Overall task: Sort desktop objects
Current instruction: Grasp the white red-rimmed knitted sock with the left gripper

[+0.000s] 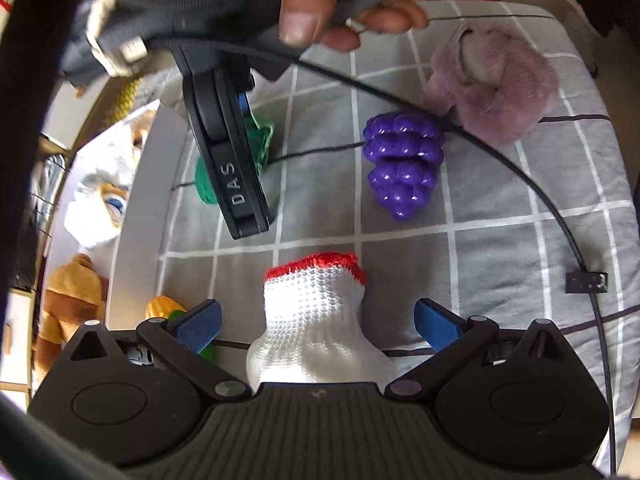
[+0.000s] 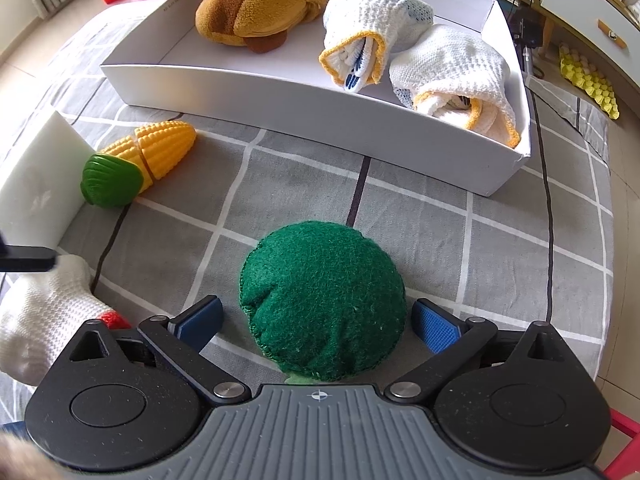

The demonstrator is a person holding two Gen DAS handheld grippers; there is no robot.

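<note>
In the left wrist view my left gripper (image 1: 318, 326) is open over a white knit glove with a red cuff (image 1: 316, 320); the glove lies between the blue pads (image 1: 200, 326) and they do not press on it. My right gripper (image 2: 316, 324) is open too, astride a round green felt cushion (image 2: 324, 300) on the grey checked cloth (image 2: 500, 240), with small gaps at both pads. From the left wrist view the right gripper (image 1: 250, 224) shows side-on in a person's hand (image 1: 304, 8), the green cushion (image 1: 262, 148) behind it.
A white box (image 2: 312, 92) holds a brown plush (image 2: 256, 4) and two yellow-cuffed gloves (image 2: 372, 32). A toy corn cob (image 2: 140, 160) lies before it. Purple toy grapes (image 1: 402, 164), a pink plush (image 1: 492, 84) and a black cable (image 1: 520, 176) lie on the cloth.
</note>
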